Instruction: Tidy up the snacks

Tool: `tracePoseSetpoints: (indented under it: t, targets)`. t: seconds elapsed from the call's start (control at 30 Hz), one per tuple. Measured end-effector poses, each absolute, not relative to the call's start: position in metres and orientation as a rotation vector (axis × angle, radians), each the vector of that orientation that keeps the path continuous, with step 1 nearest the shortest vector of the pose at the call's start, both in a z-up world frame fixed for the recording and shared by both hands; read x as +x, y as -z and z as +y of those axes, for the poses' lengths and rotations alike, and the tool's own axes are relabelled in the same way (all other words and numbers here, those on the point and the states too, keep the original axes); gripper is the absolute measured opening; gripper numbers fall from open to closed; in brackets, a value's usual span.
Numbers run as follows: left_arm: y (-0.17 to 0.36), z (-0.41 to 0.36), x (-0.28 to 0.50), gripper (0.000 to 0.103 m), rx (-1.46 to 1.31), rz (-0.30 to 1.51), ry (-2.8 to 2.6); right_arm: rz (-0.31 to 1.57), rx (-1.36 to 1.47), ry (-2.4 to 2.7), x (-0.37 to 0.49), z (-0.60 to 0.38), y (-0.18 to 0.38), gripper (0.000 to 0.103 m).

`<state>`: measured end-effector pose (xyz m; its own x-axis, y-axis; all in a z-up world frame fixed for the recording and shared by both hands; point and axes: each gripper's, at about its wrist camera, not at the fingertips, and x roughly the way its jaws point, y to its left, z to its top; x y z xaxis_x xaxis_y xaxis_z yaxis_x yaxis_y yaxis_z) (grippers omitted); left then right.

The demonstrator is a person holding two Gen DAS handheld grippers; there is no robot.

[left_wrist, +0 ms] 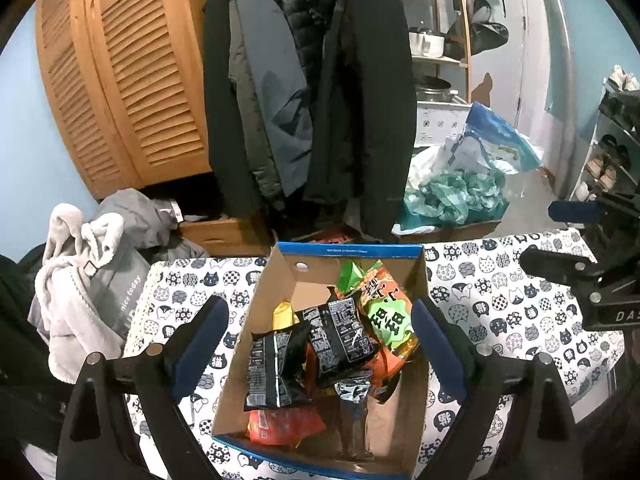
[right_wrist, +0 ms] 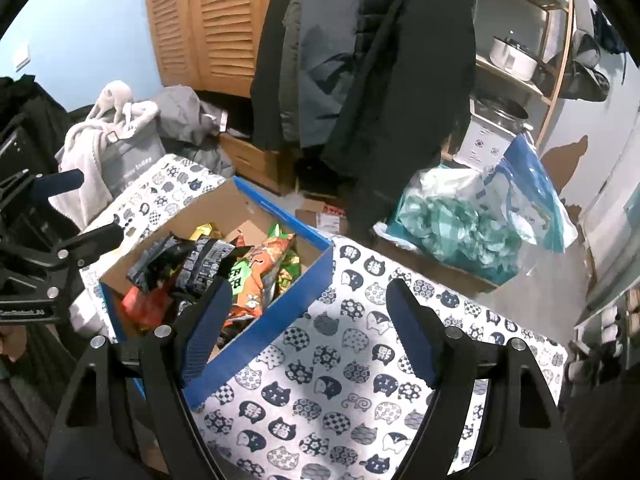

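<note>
While the left gripper (left_wrist: 320, 344) hangs over the cardboard box (left_wrist: 418, 276) with jaws spread wide and nothing between them, the right gripper (right_wrist: 308, 332) stands spread and empty over the cat-print tablecloth (right_wrist: 320, 392), right of the box. Snack packets (left_wrist: 340, 340) fill the box; coats (left_wrist: 320, 80) hang beyond the table's far edge.

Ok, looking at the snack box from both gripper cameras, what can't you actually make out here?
- Left wrist view: the cardboard box floor, covered by black snack packets and an orange-green bag.
- Left wrist view: a yellow packet, mostly buried under the black ones.
- Right wrist view: the box's near corner, behind the right gripper finger.
- Both views: packet print, too small to read.
- Table edges, cut off by the frame.
</note>
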<state>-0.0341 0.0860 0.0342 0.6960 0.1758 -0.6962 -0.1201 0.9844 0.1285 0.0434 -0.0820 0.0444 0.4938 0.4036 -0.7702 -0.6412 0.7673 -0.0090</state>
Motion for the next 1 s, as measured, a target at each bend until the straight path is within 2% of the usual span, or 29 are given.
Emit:
tracePoseSetpoints:
  t: [1.0]
  targets:
    - [-0.041, 0.077, -0.032, 0.094, 0.096, 0.777, -0.170, 0.847, -0.308, -0.637, 0.048, -0.094, -0.042, 0.078]
